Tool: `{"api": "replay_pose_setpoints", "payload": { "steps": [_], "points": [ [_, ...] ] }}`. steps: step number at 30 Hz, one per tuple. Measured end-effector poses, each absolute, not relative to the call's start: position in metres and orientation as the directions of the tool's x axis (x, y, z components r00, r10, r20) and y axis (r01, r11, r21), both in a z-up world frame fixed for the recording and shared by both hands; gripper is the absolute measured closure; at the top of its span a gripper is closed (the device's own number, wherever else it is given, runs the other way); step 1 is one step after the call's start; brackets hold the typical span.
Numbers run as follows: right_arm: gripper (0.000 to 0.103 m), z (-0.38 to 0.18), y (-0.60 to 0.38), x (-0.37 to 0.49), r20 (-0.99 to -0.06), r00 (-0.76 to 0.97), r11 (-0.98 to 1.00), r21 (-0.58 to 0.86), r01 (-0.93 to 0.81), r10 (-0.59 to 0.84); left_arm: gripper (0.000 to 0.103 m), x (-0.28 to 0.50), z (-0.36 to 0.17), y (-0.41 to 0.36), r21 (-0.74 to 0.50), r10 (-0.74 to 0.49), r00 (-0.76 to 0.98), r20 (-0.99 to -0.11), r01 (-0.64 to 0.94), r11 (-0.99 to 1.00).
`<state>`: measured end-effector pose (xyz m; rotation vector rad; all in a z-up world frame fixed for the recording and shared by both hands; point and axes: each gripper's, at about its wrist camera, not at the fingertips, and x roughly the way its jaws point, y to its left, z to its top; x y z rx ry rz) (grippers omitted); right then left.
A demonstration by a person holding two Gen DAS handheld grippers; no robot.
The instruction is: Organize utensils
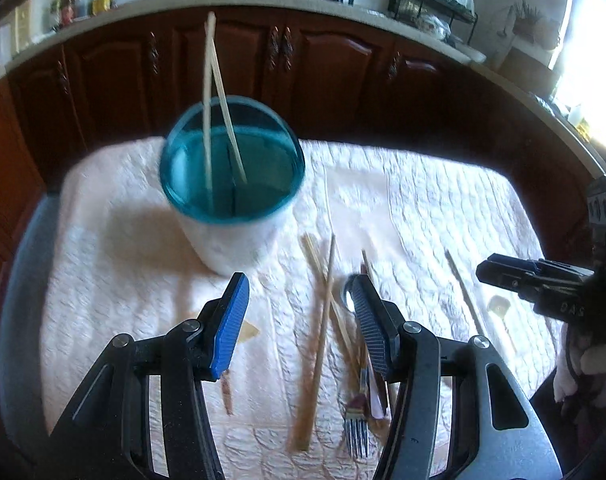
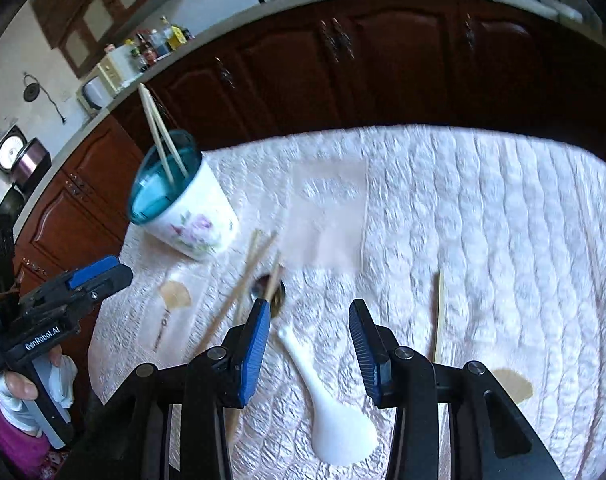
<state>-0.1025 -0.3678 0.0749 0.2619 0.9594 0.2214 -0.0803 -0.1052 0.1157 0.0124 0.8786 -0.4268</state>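
I am working from the left, where the holder cup is standing upright on the quilted cover of the worktop, far-left of the loose pieces. Two chopsticks are already leaning inside it, tips down, which I read as the sorting pattern: long thin things go upright in the cup.

My left tool is hanging with its pads spread apart and gripping nothing, just near of the cup. A pile is lying under its right pad: crossed wooden chopsticks, a metal spoon and a fork with tines pointing near (I cannot tell how many handles are tangled there). The pile probably needs picking apart one piece at a time.

Further right, the white ceramic spoon is lying between the pads of my right tool, which is also standing wide and empty, lined up along the spoon's handle, I judge for a pinch. A lone chopstick is resting just right of that tool, apart from the rest.
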Motion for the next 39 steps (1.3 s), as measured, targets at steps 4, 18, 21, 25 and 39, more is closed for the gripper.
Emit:
{"api": "replay_pose_setpoints", "payload": {
  "steps": [4,18,21,25,39],
  "points": [
    [0.068,0.059,-0.361,-0.098,-0.778,0.521,0.930,0.355,-0.094,0.350,0.049,-0.079,0.091,-0.116,-0.160,-0.347,0.518,-0.782,0.372,0.914],
    [0.084,0.007,-0.319,-0.040,-0.795,0.420,0.894,0.436,-0.105,0.437,0.049,-0.058,0.048,-0.130,-0.141,-0.305,0.458,-0.835,0.358,0.923],
    [0.095,0.000,-0.317,-0.036,-0.797,0.403,0.887,0.451,-0.096,0.449,0.049,-0.056,0.039,-0.134,-0.144,-0.308,0.441,-0.843,0.366,0.919],
    [0.096,0.002,-0.316,-0.041,-0.791,0.406,0.882,0.460,-0.101,0.458,0.051,-0.053,0.030,-0.138,-0.145,-0.312,0.420,-0.852,0.383,0.912],
    [0.097,0.032,-0.316,-0.100,-0.734,0.398,0.832,0.523,-0.185,0.550,0.098,-0.084,0.015,-0.105,-0.198,-0.323,0.319,-0.891,0.366,0.909]
  ]
}}
